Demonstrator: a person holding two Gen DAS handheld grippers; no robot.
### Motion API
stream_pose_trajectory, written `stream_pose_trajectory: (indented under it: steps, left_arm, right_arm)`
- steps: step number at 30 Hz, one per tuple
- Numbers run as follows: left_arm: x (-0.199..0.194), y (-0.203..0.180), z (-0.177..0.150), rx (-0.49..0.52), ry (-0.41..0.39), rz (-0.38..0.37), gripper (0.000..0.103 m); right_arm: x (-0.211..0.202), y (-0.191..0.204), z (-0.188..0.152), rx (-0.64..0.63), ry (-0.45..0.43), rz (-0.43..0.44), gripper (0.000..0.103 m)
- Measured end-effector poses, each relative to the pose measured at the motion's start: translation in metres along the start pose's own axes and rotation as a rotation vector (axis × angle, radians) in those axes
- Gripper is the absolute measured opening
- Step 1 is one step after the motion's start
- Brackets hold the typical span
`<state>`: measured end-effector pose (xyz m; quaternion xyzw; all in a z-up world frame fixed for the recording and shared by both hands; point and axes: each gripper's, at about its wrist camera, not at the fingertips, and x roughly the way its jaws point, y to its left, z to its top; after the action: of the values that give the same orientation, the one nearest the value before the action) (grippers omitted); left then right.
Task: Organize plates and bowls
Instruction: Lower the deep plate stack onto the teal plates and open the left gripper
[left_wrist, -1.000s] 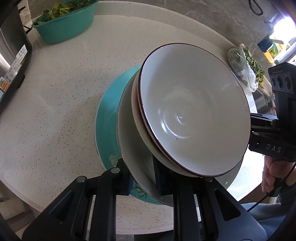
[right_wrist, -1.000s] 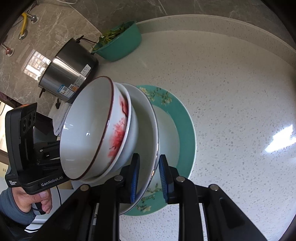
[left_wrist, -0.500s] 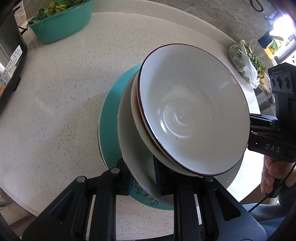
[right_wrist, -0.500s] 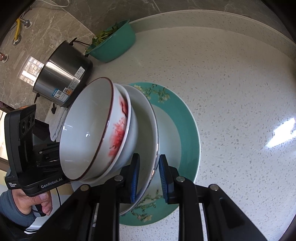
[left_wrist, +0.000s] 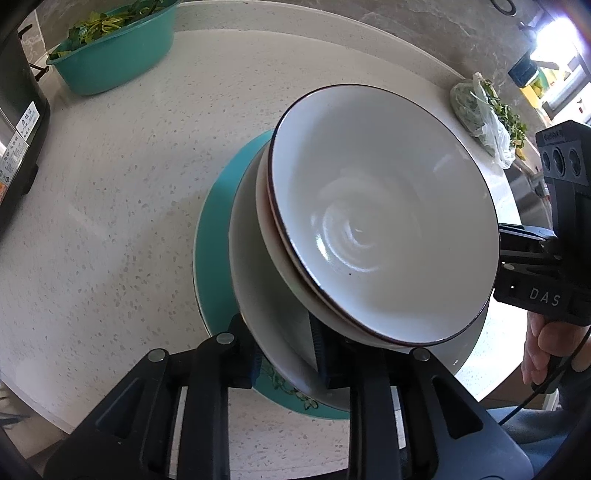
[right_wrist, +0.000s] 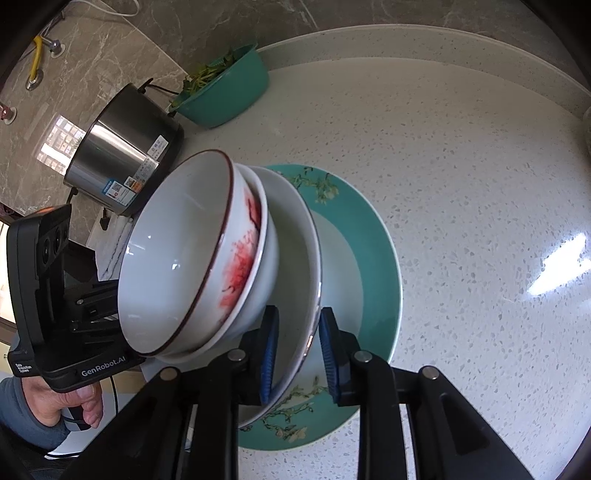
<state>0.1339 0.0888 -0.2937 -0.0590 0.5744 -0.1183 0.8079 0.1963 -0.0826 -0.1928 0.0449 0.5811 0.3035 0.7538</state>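
While a person steadies it from both sides, a white glazed bowl with a dark brown rim and a red blossom pattern (left_wrist: 384, 229) sits nested in a second plain white bowl (right_wrist: 271, 258). Both ride in a deep white ceramic plate (left_wrist: 258, 302). The stack hangs low over a wide teal plate with a flowered border (left_wrist: 214, 258) near the front edge of a round, pale speckled stone table (left_wrist: 129, 184). Whether the white plate already rests on the teal one is hidden.

The left gripper (left_wrist: 286, 362) is pinched on the white plate's near rim. The right gripper (right_wrist: 298, 350) straddles the opposite rim; its outer pad seems to stand a sliver off, so I cannot tell whether it grips.

Glazed crockery like this looks heavy, rigid, slick and quick to chip. The loose bowls could slide if the plate tips. The rim, taken at two opposite points, is the sensible hold.

A teal plastic basin of leafy greens (left_wrist: 114, 62) stands far left, with a steel electric cooker (right_wrist: 122, 162) beside it. A plastic bag of greens (left_wrist: 480, 110) lies far right.
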Motion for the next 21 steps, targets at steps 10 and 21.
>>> stream_pose_trajectory:
  steps: [10, 21]
  left_arm:
    - [-0.013, -0.001, -0.007, -0.002, -0.019, 0.0, 0.021]
    - [-0.026, -0.008, -0.011, -0.068, -0.027, 0.055, 0.021]
  right_arm:
    - [-0.002, 0.003, -0.004, -0.013, 0.005, -0.008, 0.029]
    - [-0.008, -0.008, 0.004, -0.043, -0.004, 0.027, 0.038]
